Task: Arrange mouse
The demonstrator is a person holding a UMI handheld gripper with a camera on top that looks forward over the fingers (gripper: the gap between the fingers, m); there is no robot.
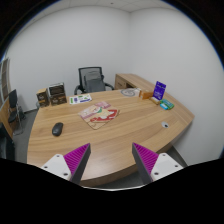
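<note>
Mouse (57,128) untouched at ten o'clock on desk (120,140), well beyond gripper (111,160); jaws wide, holding nothing. Approach, grasp and placement all left.

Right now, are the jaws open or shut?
Open: the gripper shows bare table between its pink pads, holding nothing; the mouse lies far beyond.
</note>
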